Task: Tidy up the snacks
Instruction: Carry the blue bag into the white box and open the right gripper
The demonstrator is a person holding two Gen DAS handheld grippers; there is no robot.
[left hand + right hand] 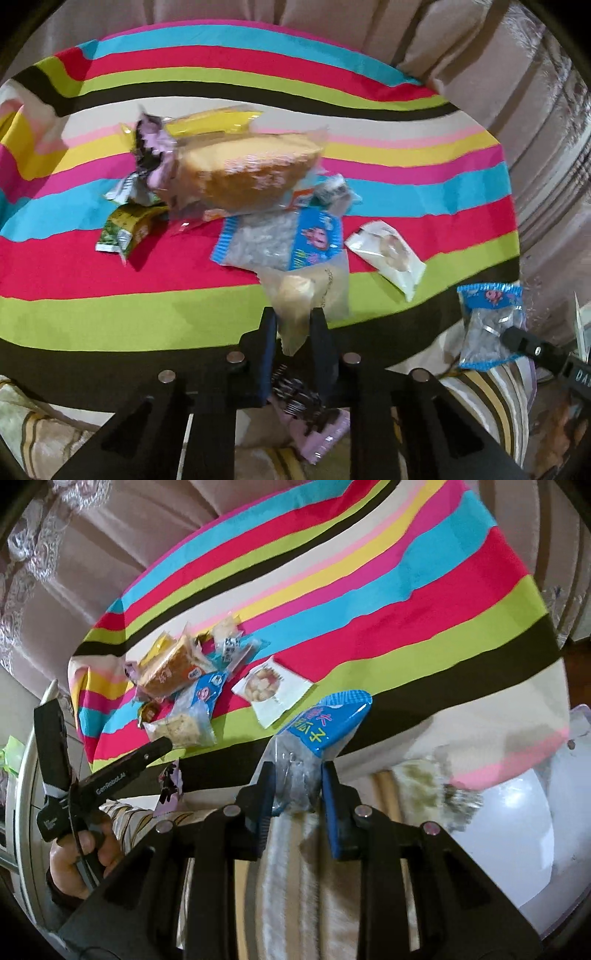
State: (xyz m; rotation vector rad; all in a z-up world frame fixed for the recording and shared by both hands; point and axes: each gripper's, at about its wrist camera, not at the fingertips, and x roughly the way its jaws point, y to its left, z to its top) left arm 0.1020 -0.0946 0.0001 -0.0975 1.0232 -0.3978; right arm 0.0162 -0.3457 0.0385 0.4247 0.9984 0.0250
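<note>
My left gripper (293, 321) is shut on a clear packet with a pale cake (299, 295), held at the near edge of the striped cloth (110, 269). A pink-and-black wrapper (303, 413) hangs below its fingers. My right gripper (297, 775) is shut on a blue-and-clear packet (321, 731), also visible in the left wrist view (487, 325). A pile of snacks lies on the cloth: a big sponge cake (251, 173), a blue-edged packet (280, 240), a green packet (125, 229), a white packet (388, 251).
A white round container (517, 834) sits low at the right in the right wrist view. A beige padded headboard (406, 33) stands behind the cloth. A striped blanket (288, 878) lies below the grippers. A hand (77, 860) holds the left gripper's handle.
</note>
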